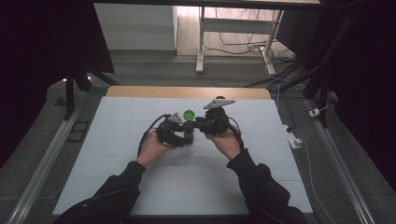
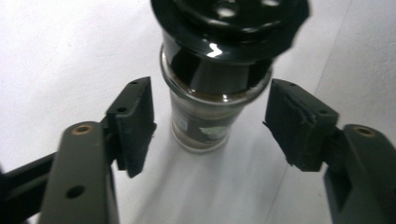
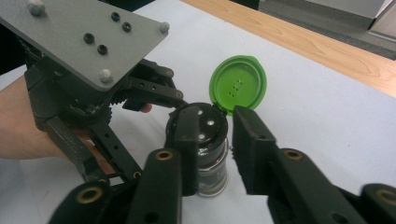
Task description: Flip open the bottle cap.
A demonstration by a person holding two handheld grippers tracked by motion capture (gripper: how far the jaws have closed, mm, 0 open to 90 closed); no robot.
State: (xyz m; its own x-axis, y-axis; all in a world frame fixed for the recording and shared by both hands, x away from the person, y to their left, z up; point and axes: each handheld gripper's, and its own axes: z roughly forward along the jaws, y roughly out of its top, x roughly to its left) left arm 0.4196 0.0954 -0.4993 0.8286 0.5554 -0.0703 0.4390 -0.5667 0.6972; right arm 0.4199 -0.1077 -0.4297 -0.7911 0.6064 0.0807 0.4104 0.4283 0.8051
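Spice jar, lid flipped open

The glass spice jar (image 3: 210, 163) stands upright mid-desk (image 1: 140, 121), black shaker cap (image 3: 201, 123) on top, its green lid (image 3: 238, 84) hinged back and upright.

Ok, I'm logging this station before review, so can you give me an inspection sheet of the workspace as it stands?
Surface: pale mat on a wooden table, bare around the work.
Job's things: small glass spice jar upright; its green flip lid is open, black shaker top exposed.
Clutter: nothing seen.
Grippers: left gripper open, jaws either side of the jar, not touching; right gripper at the jar's cap, contact unclear.
Cables: one trails from the left gripper; more on the floor.
Surroundings: desk legs, dark curtains.
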